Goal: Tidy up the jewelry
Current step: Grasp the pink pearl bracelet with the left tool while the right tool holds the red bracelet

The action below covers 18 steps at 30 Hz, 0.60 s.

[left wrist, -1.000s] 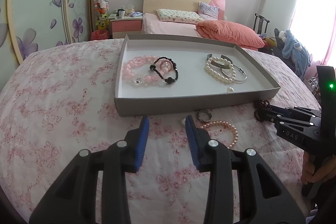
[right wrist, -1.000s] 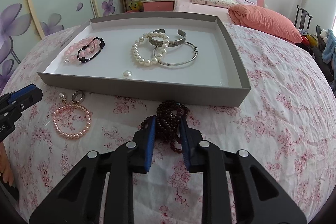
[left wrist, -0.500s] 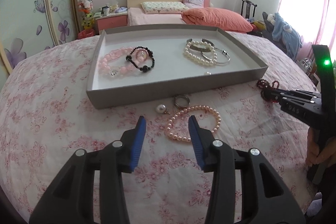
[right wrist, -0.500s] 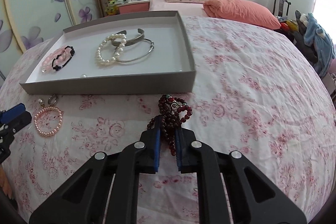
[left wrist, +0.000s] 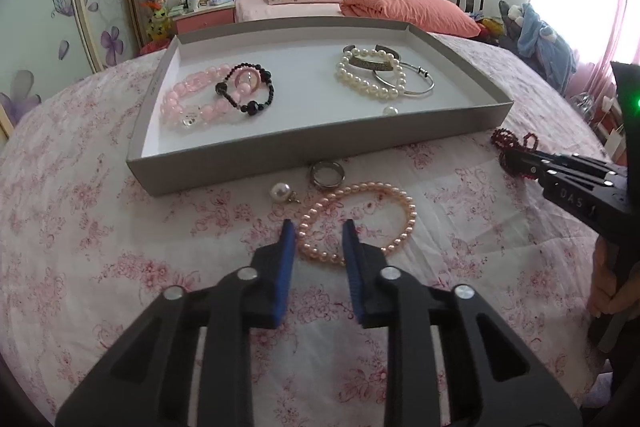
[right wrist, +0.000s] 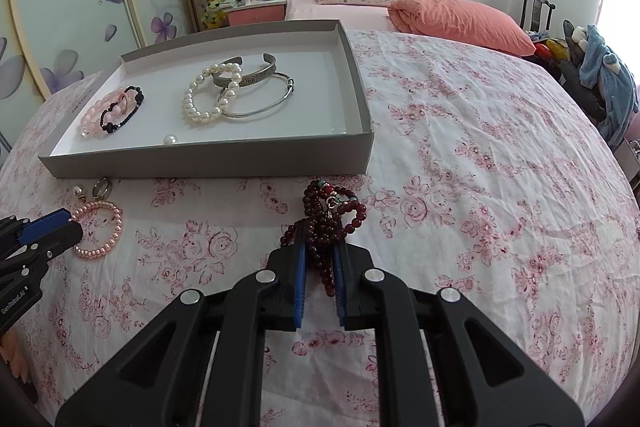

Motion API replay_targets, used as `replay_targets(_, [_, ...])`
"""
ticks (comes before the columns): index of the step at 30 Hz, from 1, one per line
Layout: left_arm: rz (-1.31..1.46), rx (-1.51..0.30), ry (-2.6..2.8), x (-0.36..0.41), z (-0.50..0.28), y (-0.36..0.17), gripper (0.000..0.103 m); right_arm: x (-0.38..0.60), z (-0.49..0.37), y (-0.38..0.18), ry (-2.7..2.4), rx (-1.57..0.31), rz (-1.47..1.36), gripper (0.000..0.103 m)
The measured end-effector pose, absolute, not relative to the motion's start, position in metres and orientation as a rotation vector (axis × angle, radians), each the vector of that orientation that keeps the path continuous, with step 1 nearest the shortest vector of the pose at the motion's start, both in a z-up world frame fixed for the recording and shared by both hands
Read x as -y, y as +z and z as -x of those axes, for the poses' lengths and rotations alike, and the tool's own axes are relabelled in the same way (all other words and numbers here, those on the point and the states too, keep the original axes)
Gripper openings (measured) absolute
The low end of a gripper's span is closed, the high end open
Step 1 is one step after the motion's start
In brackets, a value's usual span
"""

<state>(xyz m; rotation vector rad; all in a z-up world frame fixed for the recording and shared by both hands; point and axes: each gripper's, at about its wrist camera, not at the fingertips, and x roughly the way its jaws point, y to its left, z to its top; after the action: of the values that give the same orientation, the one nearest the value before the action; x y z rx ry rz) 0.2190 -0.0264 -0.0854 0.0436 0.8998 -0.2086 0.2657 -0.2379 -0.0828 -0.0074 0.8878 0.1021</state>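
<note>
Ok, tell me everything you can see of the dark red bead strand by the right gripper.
The dark red bead strand is a long string of small, glossy, wine-coloured round beads, bunched into several loops, with a couple of turquoise beads and a small metal charm near the far end. The right gripper is shut on its near part, blue pads pressing the bunch from both sides. The far loops lie on the floral bedspread, just in front of the grey tray's near right corner, not touching it.

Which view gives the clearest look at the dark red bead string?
The right wrist view: the dark red bead string sits centre frame, clamped in the right gripper, beads looped on the bedspread. The left wrist view shows only a few beads at the right edge, beyond that gripper's tip.
</note>
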Motion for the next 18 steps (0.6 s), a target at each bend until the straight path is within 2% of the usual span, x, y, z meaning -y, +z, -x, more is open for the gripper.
replay_targets(5, [-0.052, -0.901, -0.195, 0.026, -0.219, -0.086, 0.011, 0.238, -0.265, -0.083, 0.102, -0.888, 0.006, 0.013])
replay_targets(18, [-0.037, -0.906, -0.136, 0.001, -0.212, -0.083, 0.008, 0.235, -0.264, -0.083, 0.107, -0.888, -0.001, 0.013])
